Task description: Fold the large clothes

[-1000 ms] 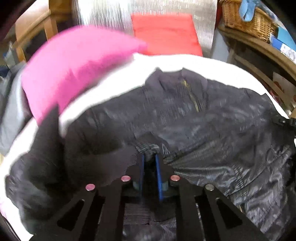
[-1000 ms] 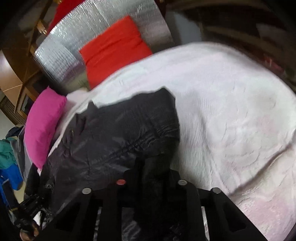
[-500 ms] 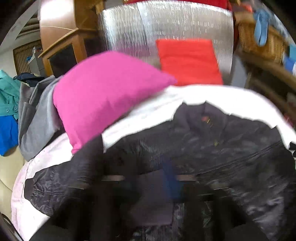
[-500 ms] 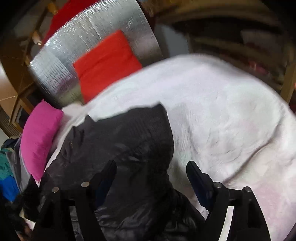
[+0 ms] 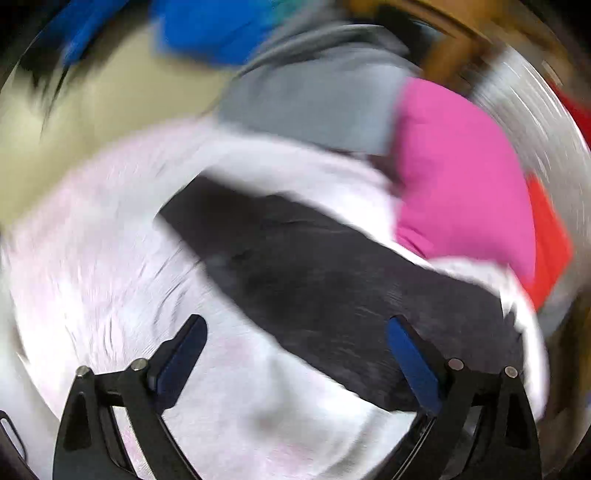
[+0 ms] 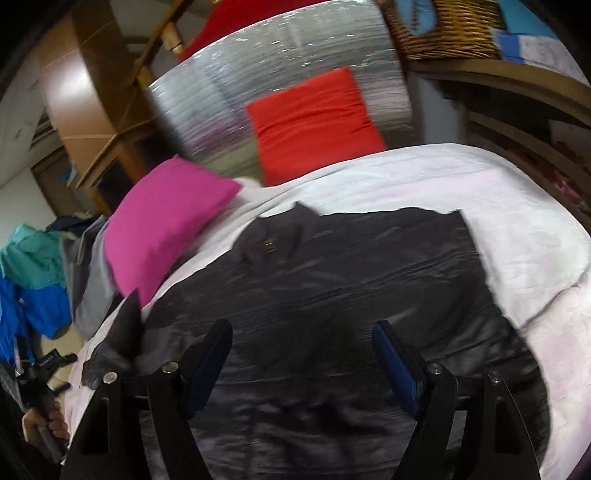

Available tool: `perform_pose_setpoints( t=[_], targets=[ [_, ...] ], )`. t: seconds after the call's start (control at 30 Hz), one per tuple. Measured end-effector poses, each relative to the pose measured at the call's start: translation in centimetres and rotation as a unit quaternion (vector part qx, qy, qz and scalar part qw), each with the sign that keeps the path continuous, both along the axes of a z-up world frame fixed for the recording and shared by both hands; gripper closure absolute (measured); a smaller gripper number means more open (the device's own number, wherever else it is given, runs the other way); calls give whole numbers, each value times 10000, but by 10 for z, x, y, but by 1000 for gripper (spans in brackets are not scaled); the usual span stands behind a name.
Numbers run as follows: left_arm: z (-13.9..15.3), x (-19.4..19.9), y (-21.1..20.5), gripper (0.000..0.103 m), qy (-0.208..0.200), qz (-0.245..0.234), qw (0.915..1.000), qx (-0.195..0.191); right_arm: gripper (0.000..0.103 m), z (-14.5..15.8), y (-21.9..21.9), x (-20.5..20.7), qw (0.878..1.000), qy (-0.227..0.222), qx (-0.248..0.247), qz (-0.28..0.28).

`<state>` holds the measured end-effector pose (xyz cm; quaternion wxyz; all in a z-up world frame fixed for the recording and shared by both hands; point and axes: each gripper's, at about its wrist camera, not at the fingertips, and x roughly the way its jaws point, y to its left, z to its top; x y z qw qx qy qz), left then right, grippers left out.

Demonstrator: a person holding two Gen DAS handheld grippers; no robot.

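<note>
A white bedsheet (image 6: 517, 206) spreads beyond both grippers. The black jacket (image 6: 351, 280) lies flat on it, ahead of the right gripper (image 6: 301, 363), whose jaws gape empty. The left gripper (image 5: 295, 354) likewise stands wide apart, jacket sleeve (image 5: 295, 251) stretching between and beyond its fingers.

We see a black jacket (image 6: 351, 280) of thin synthetic cloth with a faint sheen and fine creases, lying on a bed (image 6: 517, 229) covered in matt, softly wrinkled white fabric. The pink pillow (image 6: 162, 225) and the red cushion (image 6: 314, 122) look like smooth matt cloth. Behind them stands a silver panel (image 6: 280, 74) with a shiny, quilted foil surface. The basket (image 6: 454, 33) is rough woven wicker, and the shelf (image 6: 509, 74) under it is smooth wood. Each claw, right (image 6: 301, 362) and left (image 5: 295, 362), is matt black plastic with blue pads (image 6: 395, 365) and small metal pins (image 6: 434, 367).
</note>
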<state>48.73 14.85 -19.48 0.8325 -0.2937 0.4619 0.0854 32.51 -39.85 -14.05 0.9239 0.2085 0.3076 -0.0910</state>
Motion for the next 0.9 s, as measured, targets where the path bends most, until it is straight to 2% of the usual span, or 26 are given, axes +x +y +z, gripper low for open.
perform_pose_setpoints(
  t=[0.03, 0.07, 0.2, 0.27, 0.33, 0.4, 0.47, 0.5, 0.57, 0.6, 0.73, 0.83, 0.9],
  targets=[
    [-9, -2, 11, 25, 6, 156, 9995, -282, 22, 3, 9, 3, 10000, -1, 25, 68],
    [-17, -2, 22, 33, 20, 232, 9984, -518, 22, 4, 16, 5, 9999, -5, 54, 113],
    [-54, 8, 38, 35, 288, 295, 9933, -1082, 22, 16, 42, 6, 9997, -39, -12, 220],
    [-52, 10, 35, 34, 63, 395, 9940, -1021, 22, 22, 53, 8, 9995, -32, -168, 267],
    [-52, 20, 27, 34, -136, 144, 9929, -1173, 22, 29, 58, 4, 9991, -10, -290, 298],
    [-61, 30, 27, 45, -109, 139, 9920, -1246, 22, 34, 61, 1, 9991, -14, -312, 289],
    [-60, 35, 25, 71, -157, 242, 9948, -982, 22, 40, 61, -6, 9992, -47, -293, 265],
    [-59, 36, 28, 75, -113, 247, 9948, -982, 22, 42, 61, -9, 9992, -53, -296, 253],
    [-60, 40, 32, 92, -166, 367, 9915, -1236, 22, 45, 61, -15, 9992, -62, -322, 206],
    [-62, 41, 36, 92, -192, 416, 9901, -1329, 22, 48, 60, -19, 9992, -70, -350, 166],
    [-33, 34, 32, 95, -504, 424, 9915, -1118, 22, 52, 52, -29, 9994, -91, -334, 31],
    [11, 28, 10, 95, -1014, 120, 9924, -687, 22, 54, 45, -35, 9995, -160, -243, -79],
    [34, 23, -4, 95, -1322, -105, 9899, -500, 22, 52, 40, -38, 9996, -193, -182, -123]
  ],
)
